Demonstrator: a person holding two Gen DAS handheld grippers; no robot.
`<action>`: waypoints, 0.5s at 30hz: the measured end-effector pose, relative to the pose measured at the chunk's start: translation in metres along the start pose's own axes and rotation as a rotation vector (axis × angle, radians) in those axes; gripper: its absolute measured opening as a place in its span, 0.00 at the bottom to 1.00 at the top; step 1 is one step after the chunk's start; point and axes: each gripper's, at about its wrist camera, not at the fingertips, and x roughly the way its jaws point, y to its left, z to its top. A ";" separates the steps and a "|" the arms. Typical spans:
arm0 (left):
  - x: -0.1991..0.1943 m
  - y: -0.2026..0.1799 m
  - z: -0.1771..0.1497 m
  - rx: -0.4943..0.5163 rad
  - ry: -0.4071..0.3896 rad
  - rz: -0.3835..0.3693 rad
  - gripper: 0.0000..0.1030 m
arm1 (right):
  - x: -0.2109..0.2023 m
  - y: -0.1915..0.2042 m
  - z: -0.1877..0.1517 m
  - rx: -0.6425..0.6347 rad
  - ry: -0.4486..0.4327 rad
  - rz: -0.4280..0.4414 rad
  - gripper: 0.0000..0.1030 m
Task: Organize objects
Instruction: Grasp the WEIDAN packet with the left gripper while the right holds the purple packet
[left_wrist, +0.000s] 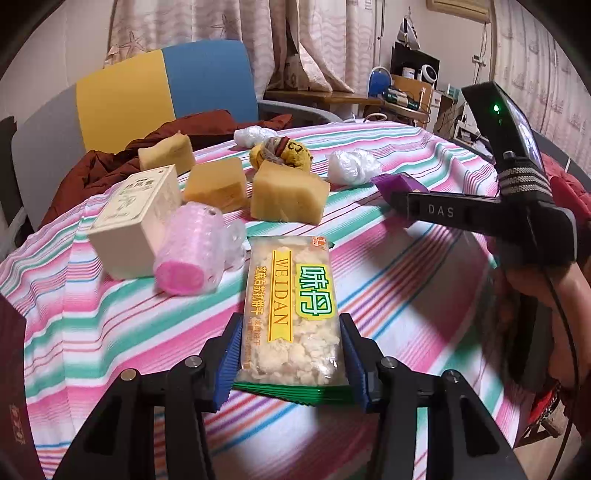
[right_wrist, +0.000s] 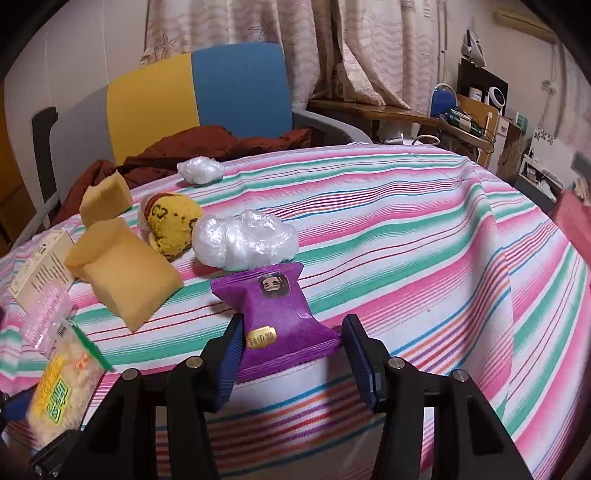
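The left tongs (left_wrist: 291, 354) have both blue pads against the sides of a clear, green-edged packet of pale crackers (left_wrist: 291, 314), gripping its near end above the striped pink, green and white tablecloth (right_wrist: 406, 229) near the table's front edge. The right tongs (right_wrist: 291, 350) are closed on a crinkled purple snack packet (right_wrist: 277, 314), pinching its waist, further toward the table's middle. Beyond it lies a wad of clear plastic film (right_wrist: 243, 242). Yellow foam sponge blocks (left_wrist: 288, 197) and a cream cardboard box (left_wrist: 136, 221) sit toward the table's left edge.
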 end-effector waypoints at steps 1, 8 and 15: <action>-0.002 0.002 -0.003 -0.003 -0.003 -0.005 0.49 | -0.002 -0.001 -0.001 0.007 -0.002 0.005 0.52; -0.017 0.006 -0.018 0.003 -0.031 0.007 0.49 | -0.021 0.011 -0.018 0.018 -0.016 0.046 0.52; -0.024 0.013 -0.028 -0.033 -0.045 -0.011 0.49 | -0.045 0.039 -0.042 0.011 -0.014 0.137 0.52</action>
